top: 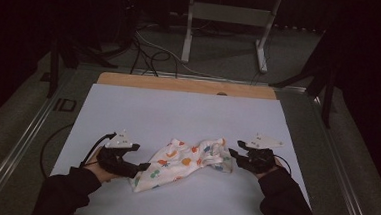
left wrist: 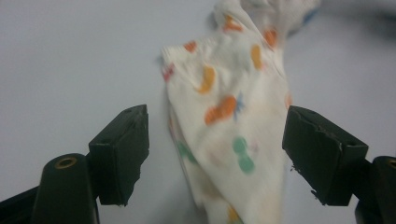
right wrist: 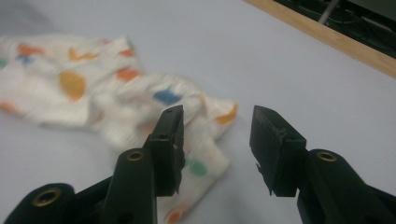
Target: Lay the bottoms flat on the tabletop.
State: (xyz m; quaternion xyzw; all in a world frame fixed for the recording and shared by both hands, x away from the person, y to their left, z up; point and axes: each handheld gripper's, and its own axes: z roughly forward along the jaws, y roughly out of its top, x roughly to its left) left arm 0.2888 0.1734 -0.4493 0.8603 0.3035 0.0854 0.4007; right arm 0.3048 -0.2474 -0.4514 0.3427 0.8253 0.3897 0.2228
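Observation:
A crumpled white cloth [top: 187, 163] with orange, blue and green spots lies on the pale sheet near the table's front. My left gripper [top: 142, 167] sits at the cloth's left end, open; in the left gripper view the cloth [left wrist: 229, 126] runs between the two spread jaws without being pinched. My right gripper [top: 231, 154] is at the cloth's right end, open. In the right gripper view the cloth's corner [right wrist: 196, 140] lies under and beside the left jaw, and bare sheet shows in the gap.
The pale sheet [top: 178, 112] covers a wooden table whose far edge [top: 185, 84] shows. Beyond it are a white metal stand [top: 229, 19] and cables [top: 146, 54] on the floor. Dark sleeves enter from the bottom.

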